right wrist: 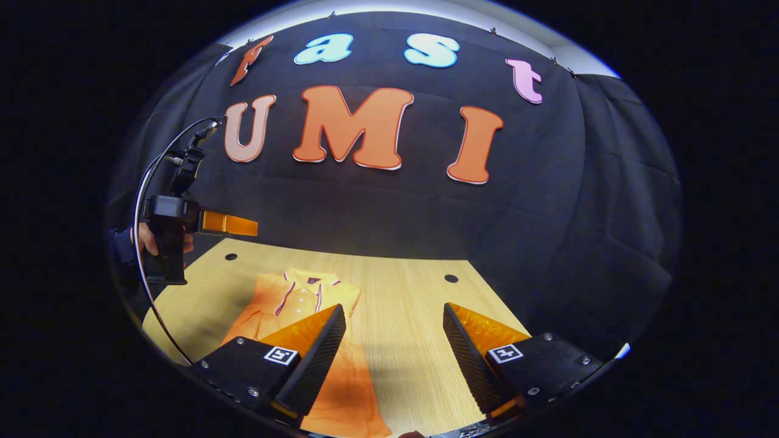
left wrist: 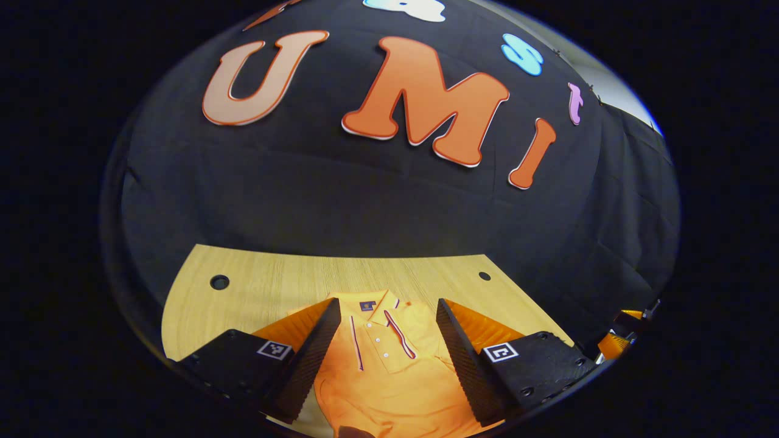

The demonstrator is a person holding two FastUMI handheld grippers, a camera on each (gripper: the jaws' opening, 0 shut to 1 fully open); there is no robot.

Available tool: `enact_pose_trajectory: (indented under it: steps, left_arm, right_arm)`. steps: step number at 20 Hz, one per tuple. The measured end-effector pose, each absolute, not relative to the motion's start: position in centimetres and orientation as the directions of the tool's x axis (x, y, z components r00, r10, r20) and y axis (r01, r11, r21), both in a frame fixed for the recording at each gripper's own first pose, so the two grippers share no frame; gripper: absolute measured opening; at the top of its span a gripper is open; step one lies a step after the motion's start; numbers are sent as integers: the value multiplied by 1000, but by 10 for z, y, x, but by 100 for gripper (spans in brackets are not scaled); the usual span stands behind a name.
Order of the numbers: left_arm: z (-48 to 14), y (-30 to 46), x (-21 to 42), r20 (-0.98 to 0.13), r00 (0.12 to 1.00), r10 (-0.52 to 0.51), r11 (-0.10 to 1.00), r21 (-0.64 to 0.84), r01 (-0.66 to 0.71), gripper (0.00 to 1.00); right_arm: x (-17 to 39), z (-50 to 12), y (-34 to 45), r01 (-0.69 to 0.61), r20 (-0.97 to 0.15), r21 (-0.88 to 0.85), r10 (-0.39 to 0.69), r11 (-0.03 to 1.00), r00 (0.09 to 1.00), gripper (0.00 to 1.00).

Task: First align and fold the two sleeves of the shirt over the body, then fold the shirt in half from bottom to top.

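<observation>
An orange polo shirt (left wrist: 389,371) lies flat on the wooden table (left wrist: 274,280), collar and button placket toward the wall. It looks narrow, with its sides turned in. My left gripper (left wrist: 388,304) hovers open above the chest, its fingers straddling the collar without touching cloth. In the right gripper view the shirt (right wrist: 292,298) lies at the left, its lower part running under the left finger. My right gripper (right wrist: 394,307) is open over bare table (right wrist: 414,292) just right of the shirt. A hand (right wrist: 143,240) holds the left gripper (right wrist: 246,226) raised above the table's left side.
The table has small round holes near its far corners (left wrist: 219,281) (left wrist: 484,275) (right wrist: 451,278). The black cloth wall closes the table's back edge. A cable (right wrist: 143,182) loops up from the left gripper. The right gripper's edge (left wrist: 627,328) shows at the far right of the left gripper view.
</observation>
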State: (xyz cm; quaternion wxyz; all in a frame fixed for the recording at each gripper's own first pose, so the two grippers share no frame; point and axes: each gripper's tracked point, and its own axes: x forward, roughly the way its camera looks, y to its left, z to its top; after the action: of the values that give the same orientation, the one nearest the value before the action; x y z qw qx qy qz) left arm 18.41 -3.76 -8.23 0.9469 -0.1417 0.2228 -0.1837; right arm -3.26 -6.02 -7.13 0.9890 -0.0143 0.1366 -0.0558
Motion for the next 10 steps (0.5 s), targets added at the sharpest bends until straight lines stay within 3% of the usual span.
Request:
enact_pose_trajectory:
  steps: [5,10]
  left_arm:
    - [-44,-8,119,-237,934,-268,941,-271,201,97]
    - [-22,17,67,-114,992,-57,984,-177,36,97]
  right_arm:
    - [-25,-54,-50,12,-157,-56,-21,998,987,99]
    - [-21,-44,-49,-37,-94,-27,34,999,995,98]
